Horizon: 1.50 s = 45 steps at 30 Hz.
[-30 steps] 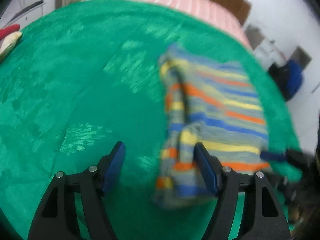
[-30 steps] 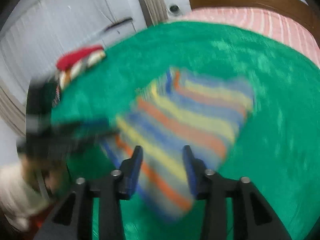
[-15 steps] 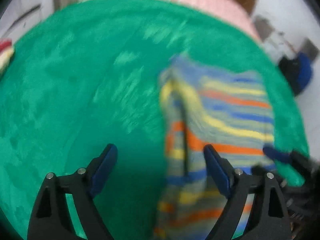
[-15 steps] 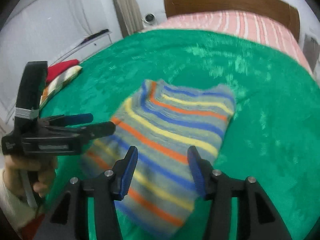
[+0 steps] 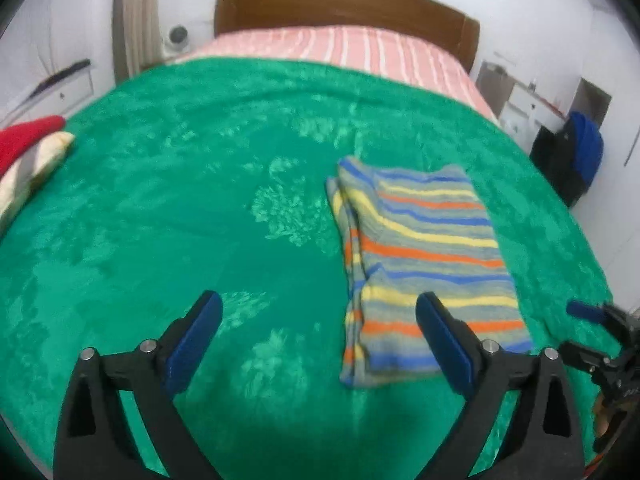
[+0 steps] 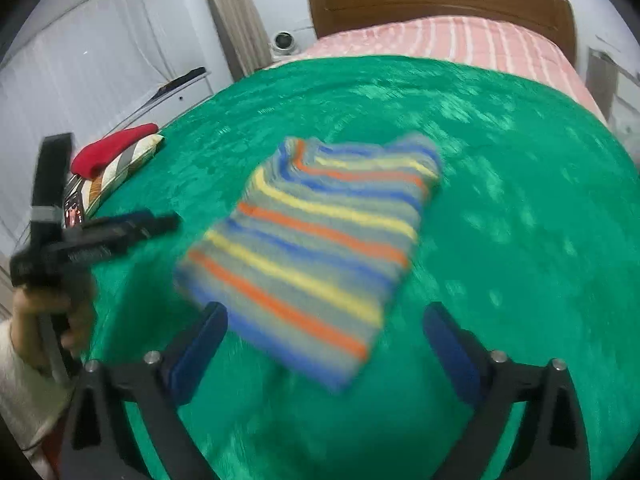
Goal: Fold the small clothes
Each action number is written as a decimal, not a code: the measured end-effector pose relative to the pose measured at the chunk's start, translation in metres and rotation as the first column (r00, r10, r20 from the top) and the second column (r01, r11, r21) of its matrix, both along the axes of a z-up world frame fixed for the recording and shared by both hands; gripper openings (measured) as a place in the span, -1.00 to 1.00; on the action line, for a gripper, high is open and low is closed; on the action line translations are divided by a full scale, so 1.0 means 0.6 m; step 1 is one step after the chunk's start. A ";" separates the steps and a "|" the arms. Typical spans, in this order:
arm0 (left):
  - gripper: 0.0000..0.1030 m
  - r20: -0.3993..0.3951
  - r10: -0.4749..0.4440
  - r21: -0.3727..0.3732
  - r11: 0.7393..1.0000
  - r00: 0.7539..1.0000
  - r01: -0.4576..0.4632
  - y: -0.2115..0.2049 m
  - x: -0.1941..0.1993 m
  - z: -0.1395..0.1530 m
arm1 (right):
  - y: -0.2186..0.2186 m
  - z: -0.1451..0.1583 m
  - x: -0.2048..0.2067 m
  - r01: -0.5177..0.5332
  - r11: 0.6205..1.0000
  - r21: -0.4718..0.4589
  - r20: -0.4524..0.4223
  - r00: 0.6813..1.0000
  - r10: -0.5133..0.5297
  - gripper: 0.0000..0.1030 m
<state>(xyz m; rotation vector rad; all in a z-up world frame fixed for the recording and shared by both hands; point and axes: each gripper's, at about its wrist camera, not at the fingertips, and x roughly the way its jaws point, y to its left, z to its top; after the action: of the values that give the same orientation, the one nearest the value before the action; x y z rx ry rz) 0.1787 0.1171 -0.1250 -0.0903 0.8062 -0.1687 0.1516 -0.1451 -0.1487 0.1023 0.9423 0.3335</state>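
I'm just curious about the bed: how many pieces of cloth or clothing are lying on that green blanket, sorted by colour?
Striped blue, orange, yellow and grey folded garment: 1
Red cloth: 1
Cream striped cloth beneath the red one: 1
Total: 3

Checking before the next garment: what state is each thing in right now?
Striped garment: folded into a rectangle, lying flat on the blanket, not held.
Left gripper: fingers opening wide, nothing between them.
Right gripper: fingers opening wide, garment's near edge below them, not gripped.
Green blanket: spread over the bed.
Red and striped clothes: stacked at the blanket's left edge.
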 end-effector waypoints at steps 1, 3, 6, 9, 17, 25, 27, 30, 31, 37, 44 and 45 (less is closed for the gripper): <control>0.90 0.017 0.023 -0.003 1.000 1.000 -0.023 0.002 -0.016 0.002 | -0.011 -0.003 -0.014 0.028 1.000 0.010 -0.002 1.000 -0.028 0.89; 0.90 0.039 0.074 -0.019 0.997 0.997 -0.073 0.006 -0.043 0.000 | -0.041 -0.009 -0.055 0.104 0.994 0.038 0.005 0.995 -0.104 0.89; 0.91 0.052 0.134 -0.059 0.990 0.990 -0.131 0.009 -0.074 -0.007 | -0.070 -0.019 -0.105 0.185 0.981 0.054 0.013 0.982 -0.186 0.97; 0.91 0.053 0.125 -0.050 0.991 0.991 -0.123 0.002 -0.089 -0.013 | -0.081 -0.026 -0.145 0.225 0.974 0.015 0.032 0.974 -0.226 0.98; 0.91 0.020 0.099 0.022 0.995 0.995 -0.100 -0.013 -0.089 -0.017 | -0.076 -0.021 -0.170 0.236 0.971 -0.030 0.083 0.969 -0.232 0.98; 0.91 0.003 0.116 0.046 0.992 0.993 -0.116 -0.002 -0.090 -0.025 | -0.042 -0.020 -0.170 0.200 0.977 -0.066 0.111 0.975 -0.192 0.98; 0.91 -0.023 0.119 0.055 0.991 0.993 -0.118 -0.001 -0.086 -0.030 | -0.036 -0.023 -0.169 0.193 0.979 -0.061 0.103 0.977 -0.186 0.98; 1.00 -0.053 0.120 0.080 0.990 0.991 -0.115 -0.003 -0.079 -0.038 | -0.028 -0.026 -0.170 0.180 0.982 -0.056 0.097 0.980 -0.174 0.98; 0.99 -0.060 0.110 0.093 0.990 0.992 -0.104 -0.007 -0.077 -0.042 | -0.025 -0.028 -0.170 0.174 0.983 -0.052 0.094 0.981 -0.169 0.98; 0.99 -0.134 -0.009 0.038 0.999 0.991 0.014 -0.025 -0.072 -0.058 | -0.013 -0.040 -0.167 0.142 0.990 -0.016 0.066 0.988 -0.140 0.98; 0.99 -0.198 -0.127 -0.195 0.977 0.972 0.088 0.003 0.010 -0.025 | -0.030 -0.018 -0.118 0.093 0.993 0.069 0.053 0.994 -0.097 0.98; 0.99 -0.207 -0.143 -0.222 0.970 0.968 0.096 0.004 0.032 -0.026 | -0.039 -0.011 -0.105 0.101 0.991 0.092 0.060 0.993 -0.107 0.98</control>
<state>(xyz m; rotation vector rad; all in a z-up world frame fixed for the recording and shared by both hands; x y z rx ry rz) 0.1979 0.1195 -0.1405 -0.2644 1.0165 -0.3642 0.0886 -0.1683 -0.1555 0.2201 0.8551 0.2808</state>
